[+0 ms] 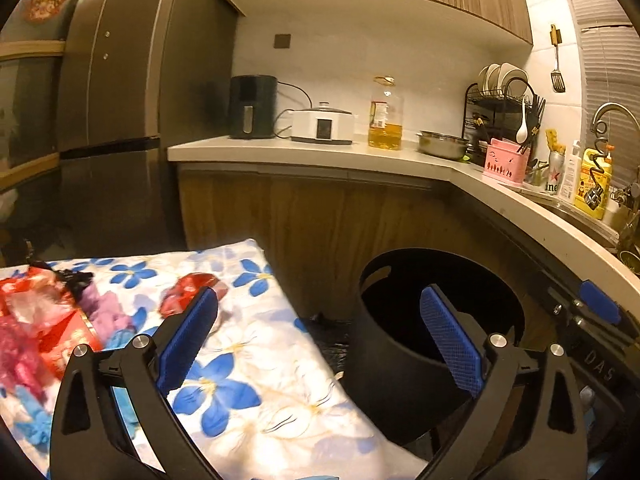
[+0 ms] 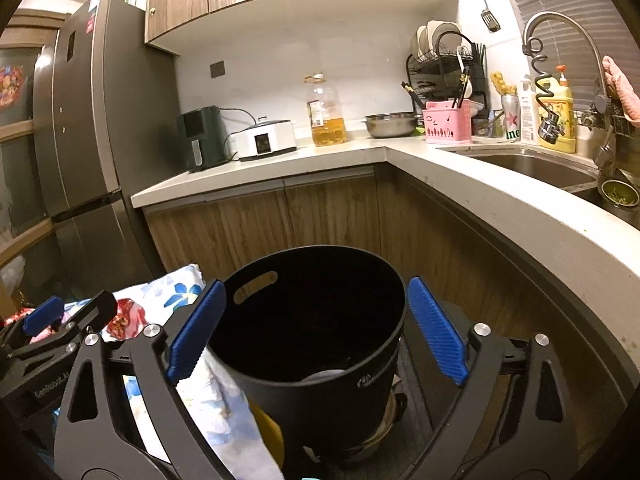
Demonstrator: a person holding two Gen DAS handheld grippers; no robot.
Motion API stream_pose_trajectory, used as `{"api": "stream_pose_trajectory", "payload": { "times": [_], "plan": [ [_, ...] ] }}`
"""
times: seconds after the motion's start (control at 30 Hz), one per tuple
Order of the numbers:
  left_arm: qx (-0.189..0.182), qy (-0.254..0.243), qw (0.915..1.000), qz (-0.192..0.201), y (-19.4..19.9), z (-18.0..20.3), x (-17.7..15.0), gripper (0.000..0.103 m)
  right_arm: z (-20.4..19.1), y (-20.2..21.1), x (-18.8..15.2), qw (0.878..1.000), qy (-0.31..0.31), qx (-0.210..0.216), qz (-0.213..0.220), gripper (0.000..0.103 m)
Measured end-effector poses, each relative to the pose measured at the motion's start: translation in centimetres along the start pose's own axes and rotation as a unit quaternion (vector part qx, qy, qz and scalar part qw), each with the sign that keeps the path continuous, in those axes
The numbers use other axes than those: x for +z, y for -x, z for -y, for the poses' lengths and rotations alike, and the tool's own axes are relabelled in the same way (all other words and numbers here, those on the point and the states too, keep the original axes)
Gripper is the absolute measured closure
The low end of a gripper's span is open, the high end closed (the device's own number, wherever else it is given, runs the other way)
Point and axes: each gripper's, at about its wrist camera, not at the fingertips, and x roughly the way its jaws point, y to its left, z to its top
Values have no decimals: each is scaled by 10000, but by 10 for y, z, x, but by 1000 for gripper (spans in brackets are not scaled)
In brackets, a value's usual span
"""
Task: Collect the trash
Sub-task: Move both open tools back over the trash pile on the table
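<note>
A black bin (image 2: 316,320) stands on the floor by the cabinets; it also shows in the left wrist view (image 1: 432,320). Beside it is a table under a blue-flowered cloth (image 1: 248,364). On the cloth lie a red crumpled wrapper (image 1: 192,294), a red and white packet (image 1: 48,316) and purple and blue scraps (image 1: 106,310). My left gripper (image 1: 320,340) is open and empty, over the cloth's right edge, its left finger near the red wrapper. My right gripper (image 2: 316,330) is open and empty, its fingers either side of the bin's mouth. The left gripper's tip (image 2: 44,314) shows in the right wrist view.
An L-shaped counter (image 2: 480,184) wraps behind and to the right of the bin, with wooden cabinets (image 2: 320,216) below. On it stand an air fryer (image 1: 252,106), a cooker (image 1: 322,124), an oil bottle (image 1: 385,114), a steel bowl (image 1: 442,145) and a dish rack (image 1: 500,108). A sink (image 2: 532,164) is at right, a fridge (image 2: 88,120) at left.
</note>
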Motion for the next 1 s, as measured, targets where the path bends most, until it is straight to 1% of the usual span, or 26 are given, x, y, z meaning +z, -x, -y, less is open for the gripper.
{"api": "stream_pose_trajectory", "payload": {
  "times": [0.2, 0.5, 0.8, 1.0],
  "plan": [
    [105, 57, 9999, 97, 27, -13, -8, 6, -5, 21, -6, 9999, -111, 8, -3, 9],
    [375, 174, 9991, 123, 58, -39, -23, 6, -25, 55, -19, 9999, 18, -13, 159, 9],
    [673, 215, 9973, 176, 86, -63, -39, 6, -45, 81, -35, 9997, 4, 143, 194, 9],
    [862, 264, 9958, 177, 100, -82, -49, 6, -67, 94, -47, 9993, 96, 294, 212, 9]
  ]
}}
